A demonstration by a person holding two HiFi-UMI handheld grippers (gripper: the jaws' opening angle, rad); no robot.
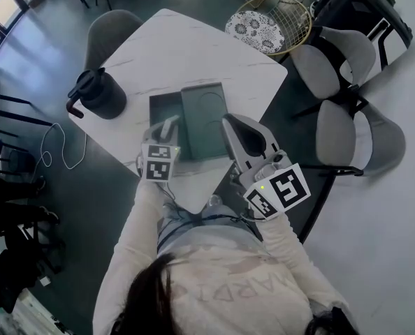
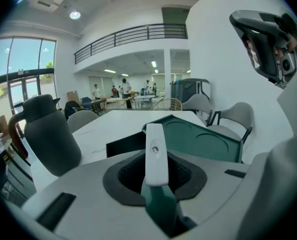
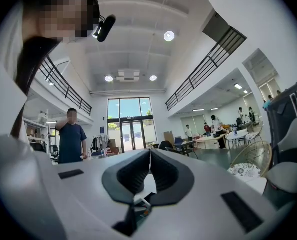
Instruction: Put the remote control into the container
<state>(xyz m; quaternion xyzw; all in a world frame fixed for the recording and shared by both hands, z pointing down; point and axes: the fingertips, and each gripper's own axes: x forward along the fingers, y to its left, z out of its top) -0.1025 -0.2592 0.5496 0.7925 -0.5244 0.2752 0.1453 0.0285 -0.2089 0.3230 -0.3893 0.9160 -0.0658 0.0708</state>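
Large hall with a mezzanine railing; people stand at far tables. White marble tabletop (image 1: 193, 44) carries a dark jug (image 1: 98, 93) at its left corner and a green container (image 1: 164, 121) near the front edge. The container is open, with its lid (image 1: 205, 117) lying just beside it on the right, touching. Grey chairs (image 1: 358, 135) stand to the right of the tabletop.

Left gripper (image 1: 168, 127): jaws clamped on a white remote (image 2: 154, 154). The remote stands upright between the pads, one end sticking out past them. In the head view the gripper tip sits at the near edge of the container's open part. The remote is not yet inside, and I cannot tell whether it touches the container.

Right gripper (image 1: 244, 139): jaws pressed together with nothing between them. It is held just right of the lid and points up toward the hall.
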